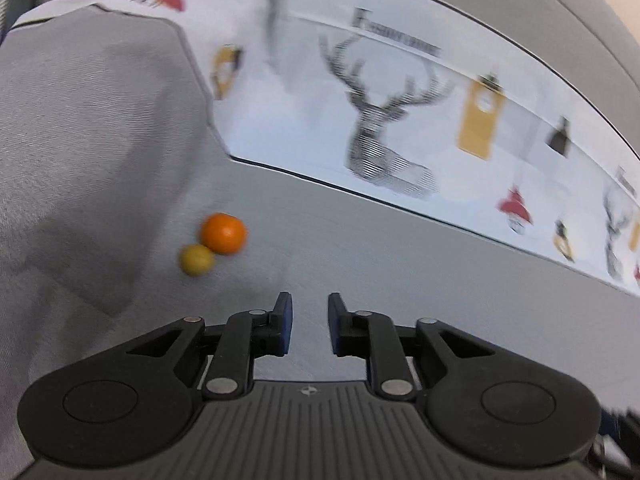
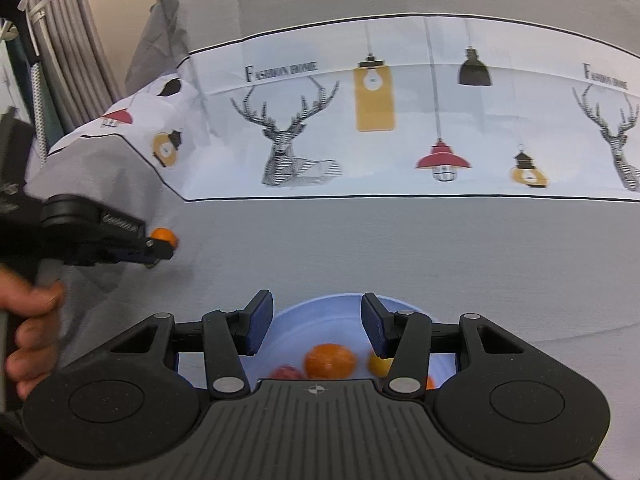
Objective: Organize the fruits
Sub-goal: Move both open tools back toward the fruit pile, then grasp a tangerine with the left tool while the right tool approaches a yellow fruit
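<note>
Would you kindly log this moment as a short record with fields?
surface: grey cloth with a deer-and-lamp printed band
loose fruit: orange touching a smaller yellow fruit
left gripper: jaws apart, empty, short of the loose fruit
right gripper: jaws apart, empty, over the bowl
bowl: pale blue, holding several fruits

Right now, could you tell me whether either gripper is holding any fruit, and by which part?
Nothing is held. The left gripper has empty jaws short of the orange; the right gripper hangs open above the bowl.
</note>
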The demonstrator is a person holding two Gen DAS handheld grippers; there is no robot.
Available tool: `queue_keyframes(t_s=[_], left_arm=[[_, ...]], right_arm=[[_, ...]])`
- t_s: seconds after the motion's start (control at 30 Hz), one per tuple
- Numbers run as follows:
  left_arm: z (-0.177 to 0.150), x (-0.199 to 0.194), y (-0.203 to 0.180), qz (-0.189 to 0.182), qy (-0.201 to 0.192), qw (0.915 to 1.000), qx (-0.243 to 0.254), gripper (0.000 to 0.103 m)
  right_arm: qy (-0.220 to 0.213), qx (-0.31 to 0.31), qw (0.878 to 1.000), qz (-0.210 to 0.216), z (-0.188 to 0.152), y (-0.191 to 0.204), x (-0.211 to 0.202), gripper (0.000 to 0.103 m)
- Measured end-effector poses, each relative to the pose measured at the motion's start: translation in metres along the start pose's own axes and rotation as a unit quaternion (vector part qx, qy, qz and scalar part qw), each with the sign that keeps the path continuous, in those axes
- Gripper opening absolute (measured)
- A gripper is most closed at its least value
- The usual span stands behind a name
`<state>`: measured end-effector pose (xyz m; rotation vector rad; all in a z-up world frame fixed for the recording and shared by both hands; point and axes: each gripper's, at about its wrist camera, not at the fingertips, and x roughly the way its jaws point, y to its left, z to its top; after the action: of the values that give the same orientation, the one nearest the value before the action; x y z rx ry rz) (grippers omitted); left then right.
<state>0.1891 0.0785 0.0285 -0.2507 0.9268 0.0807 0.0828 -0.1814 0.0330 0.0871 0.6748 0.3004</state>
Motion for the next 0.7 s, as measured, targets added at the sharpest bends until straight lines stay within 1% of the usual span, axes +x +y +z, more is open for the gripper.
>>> queue_keyframes(t_s=[0.07,0.1,0.13,0.17,0.23,0.27,0.37,0.5,0.6,0.63,0.7], left_arm=[[0.008,0.005,0.009,0.015,-0.008,0.9997,-0.016,0.046],[0.012,0.008,0.013,0.022,-0.013,0.9993,-0.026,0.051],[0.016,0.010,0.017,0.028,-0.017,0.9988,-0.037,0.064],[0.021,0.013,0.024,0.033,-0.022,0.9979,-0.052,0.074],[0.029,0.020,0.036,0.034,-0.025,0.9955,-0.085,0.080],[0.033,0.025,0.043,0.035,-0.023,0.9940,-0.101,0.081],[0.042,0.043,0.058,0.035,-0.008,0.9904,-0.134,0.081],[0.047,0.061,0.066,0.037,0.000,0.9883,-0.148,0.081],[0.047,0.073,0.059,0.050,0.007,0.9901,-0.131,0.081],[0.046,0.077,0.055,0.063,0.015,0.9909,-0.118,0.080],[0.043,0.083,0.047,0.094,0.023,0.9912,-0.090,0.073]], right_arm=[[0.003,0.001,1.000,0.009,0.001,0.005,0.003,0.051],[0.004,0.002,1.000,0.014,0.001,0.008,0.005,0.051],[0.007,0.002,1.000,0.019,0.001,0.011,0.007,0.051],[0.010,0.002,1.000,0.023,0.001,0.014,0.009,0.051],[0.013,0.002,0.999,0.032,0.001,0.019,0.012,0.051],[0.014,0.003,0.999,0.036,0.001,0.021,0.013,0.051],[0.017,0.010,0.999,0.047,0.003,0.024,0.017,0.051],[0.020,0.021,0.998,0.057,0.005,0.025,0.022,0.051],[0.024,0.023,0.998,0.060,0.006,0.027,0.029,0.051],[0.027,0.022,0.997,0.062,0.007,0.028,0.031,0.051],[0.031,0.014,0.997,0.064,0.007,0.030,0.036,0.051]])
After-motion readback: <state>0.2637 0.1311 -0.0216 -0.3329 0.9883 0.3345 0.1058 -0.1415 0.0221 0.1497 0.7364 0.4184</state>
